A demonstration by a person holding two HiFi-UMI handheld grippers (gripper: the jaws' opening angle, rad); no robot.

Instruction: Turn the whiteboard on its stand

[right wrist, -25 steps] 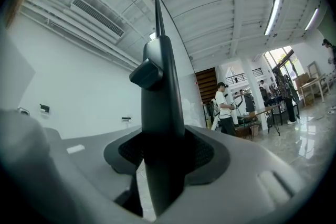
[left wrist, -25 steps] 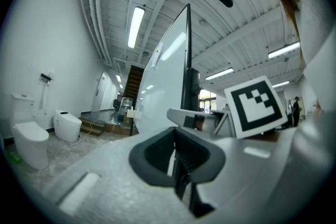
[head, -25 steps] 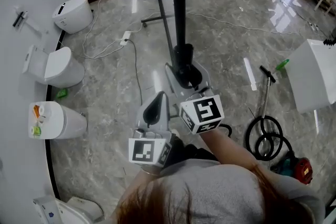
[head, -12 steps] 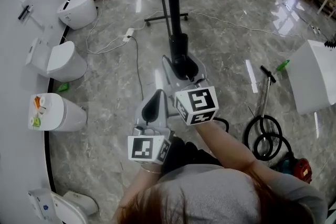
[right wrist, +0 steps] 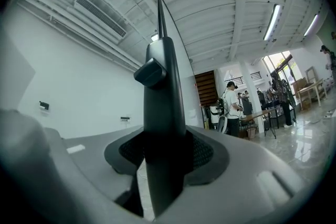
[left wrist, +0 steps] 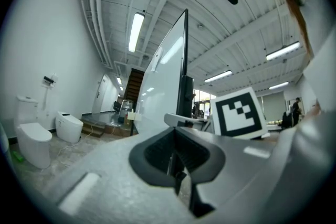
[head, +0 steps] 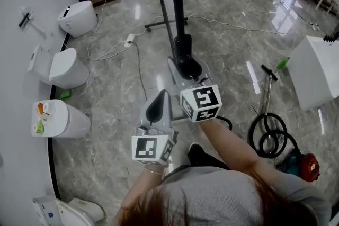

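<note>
R gripper (head: 186, 69) jaws closing on whiteboard frame (head: 176, 2), which fills them; L gripper (head: 160, 98) pinched together, empty. Grip firm, pivot slow, no jerks.

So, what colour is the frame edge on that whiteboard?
Black. The whiteboard frame shows best in the left gripper view.

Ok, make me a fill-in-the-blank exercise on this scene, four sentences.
1. The whiteboard has its black edge between the jaws of the ____ gripper.
2. The left gripper has its jaws shut, with ____ between them.
3. The toilets stand along the wall on the person's ____.
4. The coiled hose on the floor is ____.

Missing words: right; nothing; left; black.

Aside: the right gripper is closing its jaws on that edge.
</note>
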